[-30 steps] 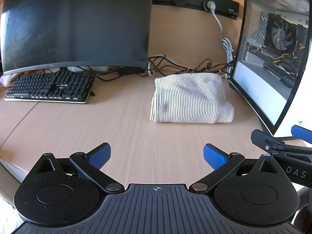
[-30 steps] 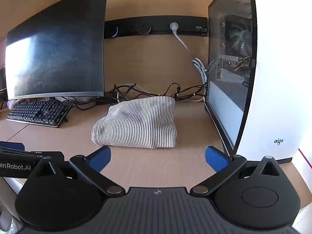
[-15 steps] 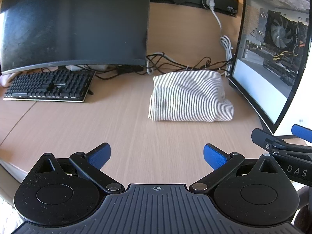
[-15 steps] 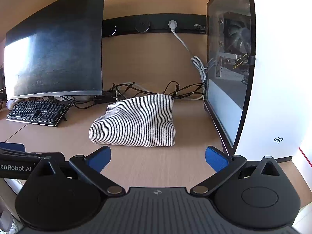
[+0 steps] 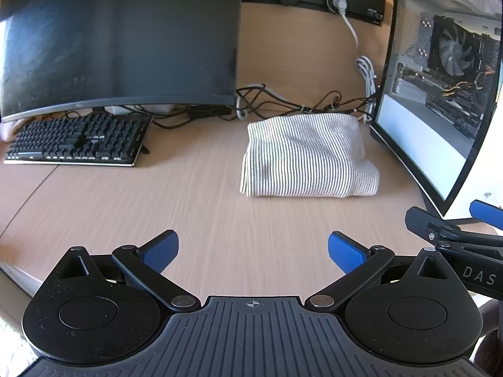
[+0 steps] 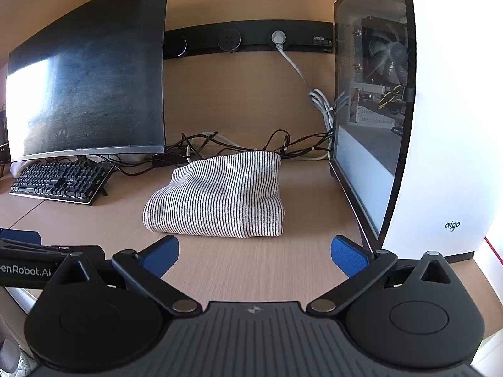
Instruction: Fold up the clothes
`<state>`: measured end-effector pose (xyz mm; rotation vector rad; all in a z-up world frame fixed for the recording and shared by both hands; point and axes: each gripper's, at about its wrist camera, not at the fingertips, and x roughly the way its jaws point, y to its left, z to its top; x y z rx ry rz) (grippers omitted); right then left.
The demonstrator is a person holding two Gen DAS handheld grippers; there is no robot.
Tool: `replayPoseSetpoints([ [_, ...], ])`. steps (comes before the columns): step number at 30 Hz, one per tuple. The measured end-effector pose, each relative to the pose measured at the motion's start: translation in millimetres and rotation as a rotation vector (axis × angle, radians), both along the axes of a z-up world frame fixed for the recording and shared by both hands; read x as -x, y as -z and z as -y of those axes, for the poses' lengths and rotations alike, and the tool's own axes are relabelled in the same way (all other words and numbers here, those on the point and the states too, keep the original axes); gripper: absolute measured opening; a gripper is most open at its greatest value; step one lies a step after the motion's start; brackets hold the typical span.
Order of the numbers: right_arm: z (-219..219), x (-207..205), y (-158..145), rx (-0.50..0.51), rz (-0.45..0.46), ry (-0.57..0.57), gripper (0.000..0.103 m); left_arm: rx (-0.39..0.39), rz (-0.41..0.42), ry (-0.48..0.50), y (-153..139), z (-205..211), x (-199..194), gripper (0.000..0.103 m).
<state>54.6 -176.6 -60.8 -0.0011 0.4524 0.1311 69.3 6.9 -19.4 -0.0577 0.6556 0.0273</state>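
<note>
A striped cream-and-dark knit garment [image 5: 306, 157] lies already folded into a compact, thick rectangle on the pale wood-grain counter [image 5: 195, 220], its layered edges stacked at the near left corner and a rounded fold along the right side. It sits toward the back of the counter, just beside the glass-sided white computer tower [image 6: 440, 157] and in front of a tangle of black and white cables [image 6: 245, 144], likely parked there to keep the open front of the counter free. Whether this bundle is a finished fold or a piece waiting for a further fold cannot be told from how it lies. The left gripper [image 5: 253, 248] and the right gripper [image 6: 254, 251] both hover low over the near edge, well apart from the cloth, each with its blue-padded jaws spread wide and holding nothing; the two are side by side, each showing at the edge of the other's view. A large dark curved monitor [image 5: 119, 40] and a black mechanical keyboard [image 5: 78, 141] fill the left side, below a black wall socket strip [image 6: 248, 39] on a wood-panelled wall in bright daylight.
</note>
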Motion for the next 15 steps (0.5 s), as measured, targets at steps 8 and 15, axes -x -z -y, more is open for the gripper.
replayPoseSetpoints([
  [8,-19,-17,3,-0.011,-0.02,-0.019,0.103,0.035,0.006,0.004,3,-24,-12,0.103],
  [15,-68,-49,17,-0.009,-0.083,-0.122,0.103,0.081,-0.027,-0.12,14,-91,-38,0.103],
])
